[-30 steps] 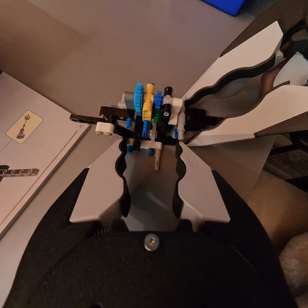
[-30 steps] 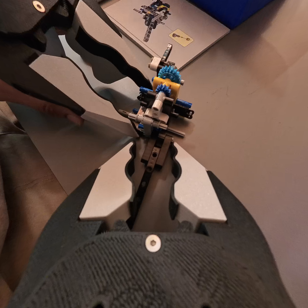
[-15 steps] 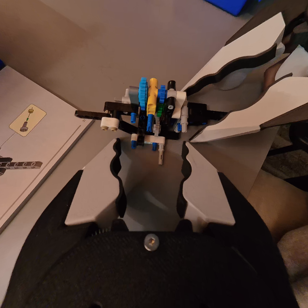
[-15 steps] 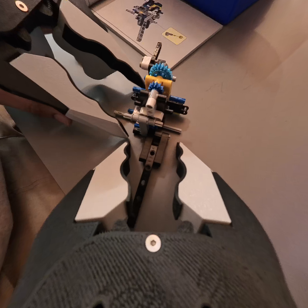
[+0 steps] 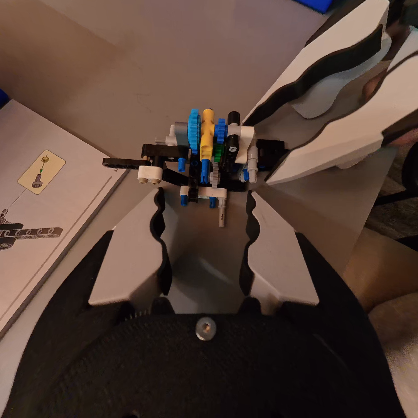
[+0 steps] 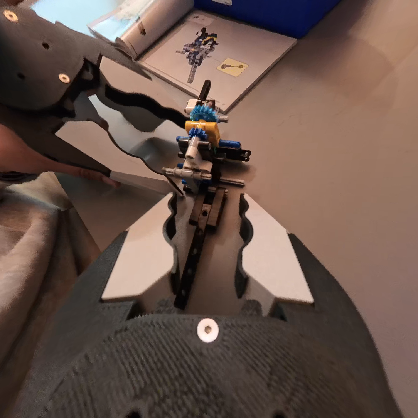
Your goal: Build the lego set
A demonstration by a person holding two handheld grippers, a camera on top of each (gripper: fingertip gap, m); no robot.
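The lego assembly [image 5: 207, 140] stands on the grey table [image 5: 203, 56]: black beams, a yellow block, blue gears, a green gear, and white and grey connectors. My left gripper [image 5: 204, 196] is open, its tips just short of the assembly's near side. My right gripper [image 6: 208, 199] is open too. The assembly's long black beam [image 6: 194, 253] lies between its fingers without touching them. In the right wrist view the assembly [image 6: 203, 130] stands just past the tips, with the left gripper [image 6: 184, 158] at its left side. The right gripper [image 5: 256, 151] flanks the assembly's right end.
The open instruction booklet [image 5: 45, 181] lies left of the assembly, and shows beyond it in the right wrist view [image 6: 214, 61]. A blue box [image 6: 271, 15] sits behind the booklet. A person's hand [image 6: 90, 174] holds the left gripper. The table edge [image 5: 352, 228] is near.
Both grippers have opened wider and let go of the assembly. The left one has drawn back a little. The right one has pulled back, so more of the booklet shows.
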